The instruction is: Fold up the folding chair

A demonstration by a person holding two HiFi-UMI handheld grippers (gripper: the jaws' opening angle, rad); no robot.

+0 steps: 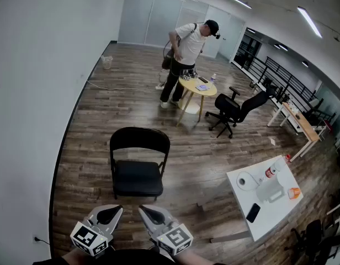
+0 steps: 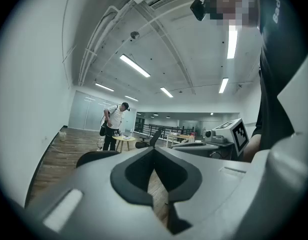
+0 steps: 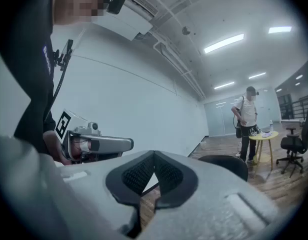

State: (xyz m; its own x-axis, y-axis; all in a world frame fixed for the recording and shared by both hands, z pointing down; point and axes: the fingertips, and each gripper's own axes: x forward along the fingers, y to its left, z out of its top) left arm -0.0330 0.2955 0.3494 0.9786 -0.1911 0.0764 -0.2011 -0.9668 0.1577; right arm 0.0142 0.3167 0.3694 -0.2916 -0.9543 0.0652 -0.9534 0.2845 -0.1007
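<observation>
From the head view, the chair [image 1: 138,164] stands unfolded on the wood floor, seat facing the grippers and back towards the far end of the room. It is just ahead of both grippers and apart from them. The left gripper [image 1: 110,211] and right gripper [image 1: 149,213] are held side by side low in the picture, tips angled towards each other, each with its jaws together on nothing. To the chair's right and near it is a white table [image 1: 269,217] carrying a phone [image 1: 253,212], a tape roll [image 1: 245,181], a bottle [image 1: 272,171] and an orange cup [image 1: 294,192]. Further off, a person [image 1: 186,59] stands beside a round table [image 1: 196,87], with an office chair [image 1: 233,109] to its right. A bin [image 1: 107,62] sits by the left wall, and a cable [image 1: 109,87] trails across the floor near it.

In the left gripper view the jaws meet at the tips, empty. The chair's dark back shows just over the left jaw, the person and round table are well beyond it, and the right gripper with its marker cube is at the right.

In the right gripper view the jaws are likewise closed and empty. The chair's back rises past the right jaw, the left gripper is at the left, and the person, round table and office chair stand at the far right.
</observation>
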